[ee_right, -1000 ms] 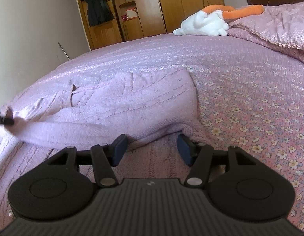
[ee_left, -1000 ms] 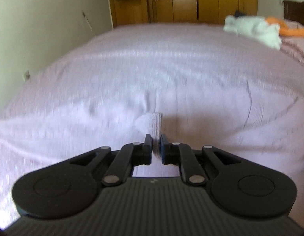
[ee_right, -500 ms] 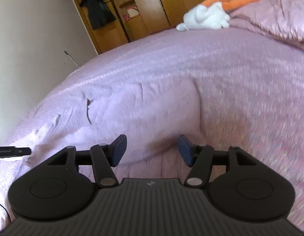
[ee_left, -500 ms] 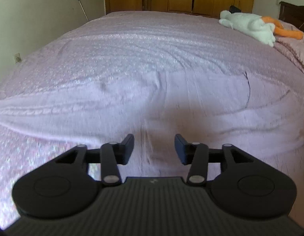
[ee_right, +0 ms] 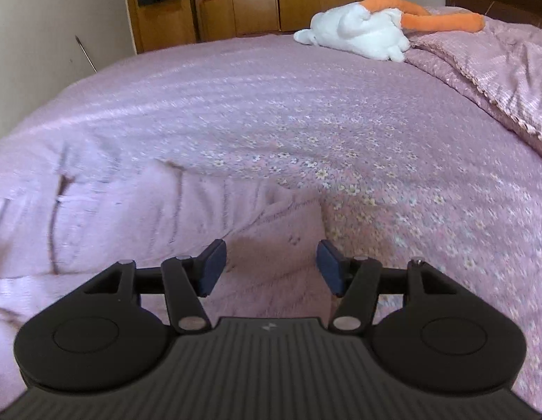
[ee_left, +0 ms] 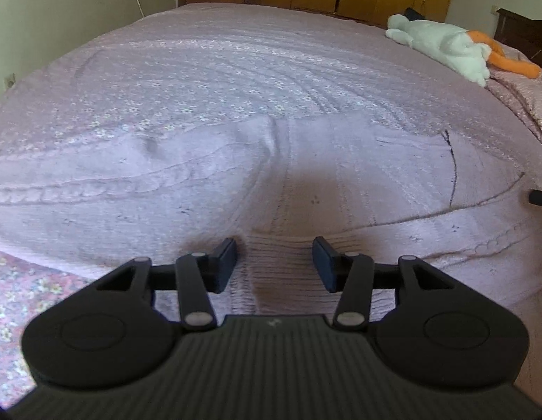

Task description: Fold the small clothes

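A pale pink knitted sweater (ee_left: pixel 306 182) lies flat on the bed, with cable-knit sleeves folded across its body. My left gripper (ee_left: pixel 273 262) is open and empty, just above the sweater's ribbed hem. In the right wrist view the sweater (ee_right: pixel 138 217) fills the left half. My right gripper (ee_right: pixel 271 266) is open and empty, low over the sweater's right edge. A dark tip of the right gripper (ee_left: pixel 540 197) shows at the right edge of the left wrist view.
The bed is covered by a pink flowered bedspread (ee_right: pixel 393 147). A white and orange plush toy (ee_right: pixel 369 33) lies at the far end by a pink quilt (ee_right: pixel 509 70). Wooden wardrobes (ee_right: pixel 257 0) stand behind the bed, a wall to the left.
My left gripper let go of the sleeve cuff and opened. The sleeve now lies across the sweater. Both grippers have moved in low over the sweater's near edge.
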The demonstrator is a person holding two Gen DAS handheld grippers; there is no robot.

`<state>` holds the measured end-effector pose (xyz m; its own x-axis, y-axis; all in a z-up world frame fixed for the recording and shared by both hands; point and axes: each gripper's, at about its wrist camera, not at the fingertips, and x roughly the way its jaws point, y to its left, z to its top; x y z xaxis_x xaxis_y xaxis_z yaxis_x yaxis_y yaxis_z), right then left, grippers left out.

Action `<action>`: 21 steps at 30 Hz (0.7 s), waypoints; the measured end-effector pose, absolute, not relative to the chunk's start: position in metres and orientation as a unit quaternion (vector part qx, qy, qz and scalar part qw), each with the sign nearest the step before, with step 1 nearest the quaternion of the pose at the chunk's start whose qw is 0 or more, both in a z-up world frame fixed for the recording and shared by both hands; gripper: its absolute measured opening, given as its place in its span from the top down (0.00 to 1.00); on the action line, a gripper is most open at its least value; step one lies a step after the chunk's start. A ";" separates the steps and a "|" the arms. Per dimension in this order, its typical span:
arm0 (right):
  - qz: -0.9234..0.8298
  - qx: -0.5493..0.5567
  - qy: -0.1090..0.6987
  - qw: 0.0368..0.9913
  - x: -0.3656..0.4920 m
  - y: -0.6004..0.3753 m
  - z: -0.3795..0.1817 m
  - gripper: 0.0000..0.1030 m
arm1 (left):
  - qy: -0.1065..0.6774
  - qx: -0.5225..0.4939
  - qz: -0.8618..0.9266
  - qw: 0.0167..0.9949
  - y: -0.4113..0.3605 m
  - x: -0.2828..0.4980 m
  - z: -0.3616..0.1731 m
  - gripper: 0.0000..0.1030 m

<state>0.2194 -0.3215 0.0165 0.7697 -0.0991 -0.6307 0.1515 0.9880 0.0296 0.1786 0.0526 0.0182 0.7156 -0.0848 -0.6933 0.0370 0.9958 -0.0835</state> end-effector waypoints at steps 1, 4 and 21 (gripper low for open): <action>-0.062 0.035 0.334 0.940 0.220 -0.320 0.014 0.90 | 0.372 -0.026 -0.040 0.927 0.051 0.178 0.018 0.84; -0.057 0.026 0.310 0.949 0.214 -0.319 0.014 0.96 | 0.364 -0.018 -0.070 0.928 0.046 0.177 0.021 0.88; -0.101 0.006 0.298 0.949 0.228 -0.337 0.005 0.96 | 0.350 0.036 -0.034 0.935 0.032 0.221 0.018 0.76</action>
